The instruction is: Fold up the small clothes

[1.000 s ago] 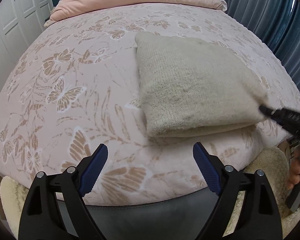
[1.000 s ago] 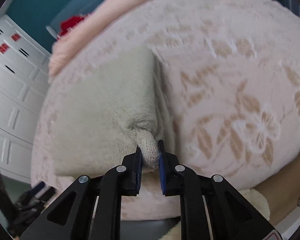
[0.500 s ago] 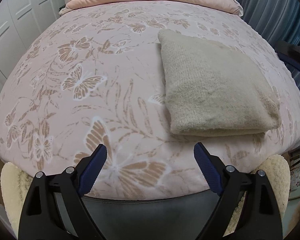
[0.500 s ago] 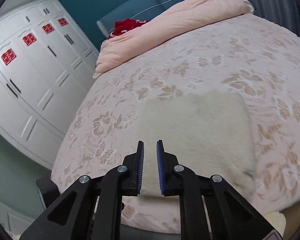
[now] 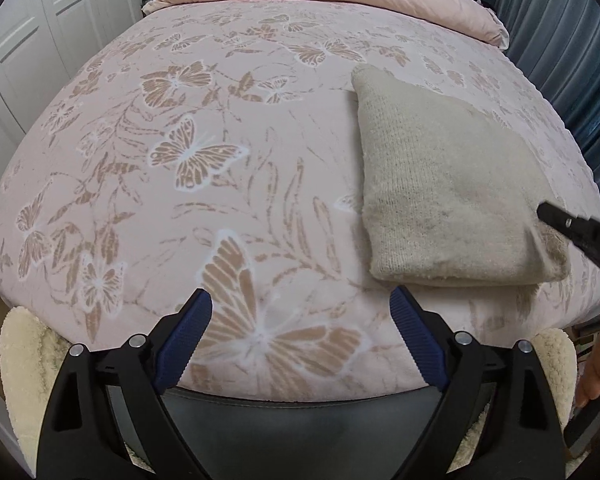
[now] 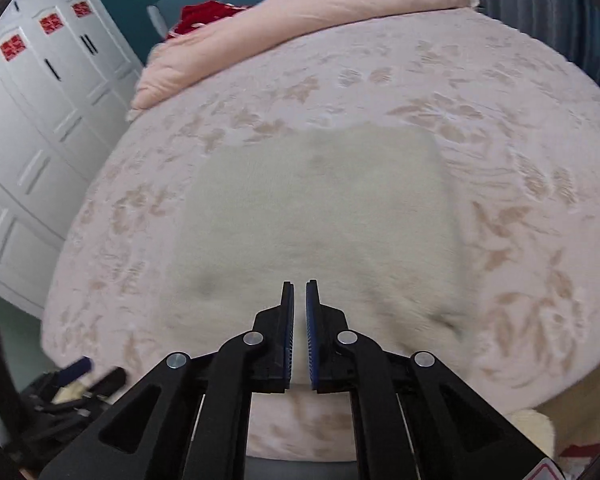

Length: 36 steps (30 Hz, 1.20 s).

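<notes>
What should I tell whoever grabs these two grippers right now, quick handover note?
Left gripper: open, empty, above the near edge of the bed.
Right gripper: shut, holding nothing, over the near edge of the sweater.
Beige sweater: folded into a compact rectangle, flat on the butterfly bedspread.
Done: this fold looks complete.
Left: perhaps tidy the near right corner; no other clothes to fold show in view.

Left claw (image 5: 300,312) gapes wide and empty — right claw (image 6: 298,292) pinched together.

soft even daylight, strong fisheye bending with dark corners; right wrist view motion-blurred.
</notes>
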Available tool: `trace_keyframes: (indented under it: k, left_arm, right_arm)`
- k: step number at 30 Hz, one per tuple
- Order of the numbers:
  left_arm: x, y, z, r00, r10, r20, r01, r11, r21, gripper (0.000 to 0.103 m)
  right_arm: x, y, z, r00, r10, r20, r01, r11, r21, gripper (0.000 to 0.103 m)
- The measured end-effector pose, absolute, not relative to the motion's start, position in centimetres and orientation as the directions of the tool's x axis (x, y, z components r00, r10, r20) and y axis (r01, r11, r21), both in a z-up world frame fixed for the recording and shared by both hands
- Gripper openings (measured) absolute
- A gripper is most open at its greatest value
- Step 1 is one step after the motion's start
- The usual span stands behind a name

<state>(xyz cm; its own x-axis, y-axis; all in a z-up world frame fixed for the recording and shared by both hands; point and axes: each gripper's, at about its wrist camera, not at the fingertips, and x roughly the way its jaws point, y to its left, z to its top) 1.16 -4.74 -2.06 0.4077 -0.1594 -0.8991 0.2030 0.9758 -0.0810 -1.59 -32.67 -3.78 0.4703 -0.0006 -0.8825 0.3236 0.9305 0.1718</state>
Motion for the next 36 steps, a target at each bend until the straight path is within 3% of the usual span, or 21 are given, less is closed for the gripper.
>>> trace_keyframes:
  k: [2, 4, 6, 9, 11, 13, 14, 17, 18, 19, 23, 25, 27, 28, 31, 36]
  left_arm:
    - [0.8, -5.6, -2.1, 0.406, -0.166, -0.899, 0.23, 0.97, -0.076, 0.088]
    - [0.5, -6.6, -2.1, 0.401, -0.174, -0.899, 0.266, 0.962, -0.067, 0.088]
    - [0.1, -7.3, -1.7, 0.414, -0.174, -0.894, 0.298, 0.953, -0.047, 0.088]
    - [-0.1, -8.2, -1.7, 0.421, -0.177, -0.889, 0.322, 0.946, -0.036, 0.089]
    - [-0.1, -8.8, -2.0, 0.406, -0.175, -0.897, 0.331, 0.943, -0.034, 0.089]
    - [-0.3, -9.2, -1.9, 0.406, -0.175, -0.897, 0.344, 0.939, -0.028, 0.089]
    - [-0.5, -9.3, -1.8, 0.412, -0.175, -0.894, 0.35, 0.936, -0.022, 0.089]
    - [-0.6, -9.7, -1.8, 0.41, -0.169, -0.896, 0.356, 0.935, -0.014, 0.089]
    - [-0.5, -9.8, -1.8, 0.403, -0.169, -0.899, 0.353, 0.935, -0.018, 0.089]
    - [-0.5, -9.9, -1.8, 0.397, -0.17, -0.902, 0.35, 0.937, -0.023, 0.089]
    - [-0.5, -9.9, -1.5, 0.423, -0.165, -0.891, 0.357, 0.934, -0.004, 0.089]
    - [-0.3, -10.0, -1.8, 0.417, -0.163, -0.894, 0.354, 0.935, -0.006, 0.09]
    - [-0.1, -10.1, -2.2, 0.4, -0.161, -0.902, 0.349, 0.937, -0.013, 0.09]
    - [0.0, -10.2, -2.3, 0.392, -0.167, -0.905, 0.348, 0.937, -0.022, 0.09]
    - [-0.1, -10.5, -2.1, 0.367, -0.212, -0.906, 0.36, 0.93, -0.072, 0.09]
    - [1.3, -10.5, -1.3, 0.349, -0.293, -0.89, 0.344, 0.924, -0.169, 0.092]
  right_arm:
    - [-2.8, -34.6, -6.2, 0.456, 0.087, -0.886, 0.346, 0.9, 0.266, 0.0]
    - [-4.6, -35.5, -4.2, 0.534, 0.133, -0.835, 0.375, 0.848, 0.375, 0.0]
    - [-5.9, -35.8, -2.1, 0.601, 0.093, -0.794, 0.374, 0.845, 0.382, 0.0]
    - [-6.4, -36.8, -2.2, 0.591, 0.032, -0.806, 0.413, 0.847, 0.336, 0.009]
    - [-6.7, -37.8, -2.5, 0.583, 0.005, -0.812, 0.455, 0.826, 0.332, 0.022]
    - [-6.8, -38.3, -2.5, 0.608, 0.004, -0.794, 0.479, 0.796, 0.371, 0.045]
    - [-6.2, -38.3, -2.7, 0.604, 0.028, -0.797, 0.468, 0.797, 0.382, 0.046]
    - [-3.3, -37.5, -4.2, 0.557, 0.078, -0.827, 0.427, 0.827, 0.366, 0.044]
    - [-2.6, -37.3, -4.0, 0.557, 0.084, -0.826, 0.407, 0.839, 0.36, 0.028]
    - [-2.3, -37.3, -2.9, 0.586, 0.103, -0.804, 0.381, 0.84, 0.386, 0.019]
    - [-3.2, -37.2, 3.3, 0.75, 0.106, -0.653, 0.256, 0.864, 0.434, 0.017]
    - [-2.9, -37.9, 1.9, 0.721, 0.084, -0.687, 0.279, 0.873, 0.401, 0.017]
    - [-1.3, -38.9, -4.2, 0.553, 0.058, -0.831, 0.354, 0.887, 0.297, 0.017]
    - [-1.3, -39.5, -7.2, 0.507, 0.09, -0.857, 0.377, 0.871, 0.315, 0.021]
    - [-2.8, -41.5, -6.6, 0.594, 0.166, -0.787, 0.423, 0.768, 0.481, 0.026]
    - [-2.6, -40.8, -4.4, 0.594, 0.15, -0.791, 0.423, 0.778, 0.465, 0.046]
